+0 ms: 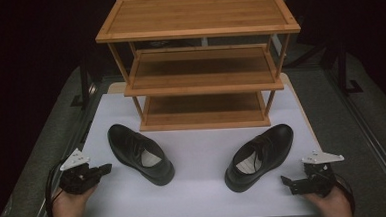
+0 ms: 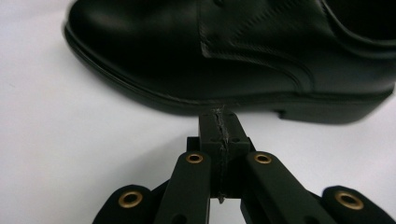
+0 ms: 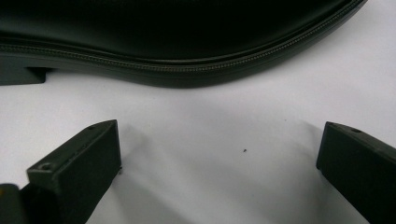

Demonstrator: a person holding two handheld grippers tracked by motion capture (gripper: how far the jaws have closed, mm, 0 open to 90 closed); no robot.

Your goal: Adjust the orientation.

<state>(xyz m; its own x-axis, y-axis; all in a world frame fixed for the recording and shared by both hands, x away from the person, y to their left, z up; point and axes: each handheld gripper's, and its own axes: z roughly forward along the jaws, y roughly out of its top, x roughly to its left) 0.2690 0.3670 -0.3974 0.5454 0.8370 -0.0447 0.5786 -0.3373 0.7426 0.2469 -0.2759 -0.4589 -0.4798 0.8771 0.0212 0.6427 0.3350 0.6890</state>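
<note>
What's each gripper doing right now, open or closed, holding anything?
Left gripper: closed, holding nothing, facing the left shoe.
Right gripper: open, empty, beside the right shoe.

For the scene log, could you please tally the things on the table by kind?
Black leather dress shoes: 2, left shoe and right shoe
Three-tier wooden shoe rack: 1
Hand-held grippers: 2, left gripper and right gripper
Total: 5
</note>
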